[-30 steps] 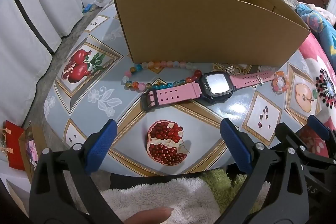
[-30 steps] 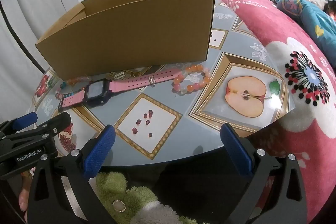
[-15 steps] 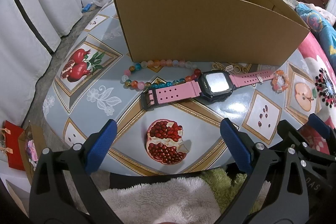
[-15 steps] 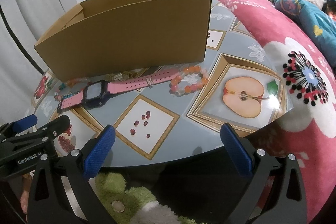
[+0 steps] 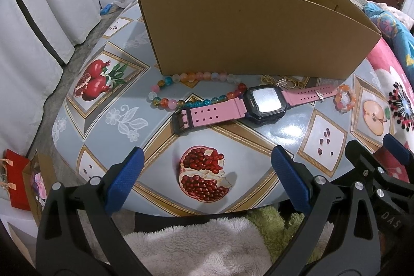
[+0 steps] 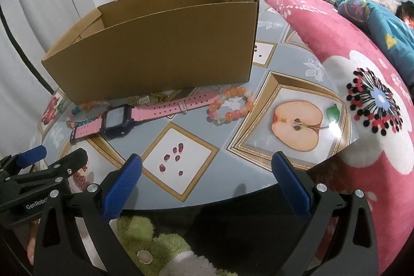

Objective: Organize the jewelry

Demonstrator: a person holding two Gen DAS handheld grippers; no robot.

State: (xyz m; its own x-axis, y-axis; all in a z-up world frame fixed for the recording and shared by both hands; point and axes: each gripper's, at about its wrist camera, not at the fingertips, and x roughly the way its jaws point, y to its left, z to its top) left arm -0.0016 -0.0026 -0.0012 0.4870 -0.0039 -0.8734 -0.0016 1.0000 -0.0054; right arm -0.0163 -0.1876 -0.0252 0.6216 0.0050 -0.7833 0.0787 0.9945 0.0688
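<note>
left gripper (image 5: pixel 204 167): jaws wide apart, empty, hung over the near edge of the tabletop (image 5: pixel 85 120), above the pomegranate print.
right gripper (image 6: pixel 207 168): jaws spread too, nothing held, over the near edge by the seed print; sat just right of the left one.
fleece (image 5: pixel 196 245): white and green, below both grippers, off the table.
watch (image 5: pixel 248 105): pink strap, dark case, lay flat mid-table, beyond the left gripper's tips and apart from them; ahead-left of the right gripper.
multicolour bead strand (image 5: pixel 186 92): looped just behind the watch's buckle end, one part touching the strap.
orange bead bracelet (image 6: pixel 230 107): at the watch's other strap tip, straight ahead of the right gripper, well clear of it.
gold chain bits (image 5: pixel 282 82): small heap between the watch and the box wall, detail too small to tell.
cardboard box (image 5: pixel 245 32): open top, stood upright behind all the jewelry; inside not visible.
pink floral blanket (image 6: pixel 362 74): along the table's right edge.
</note>
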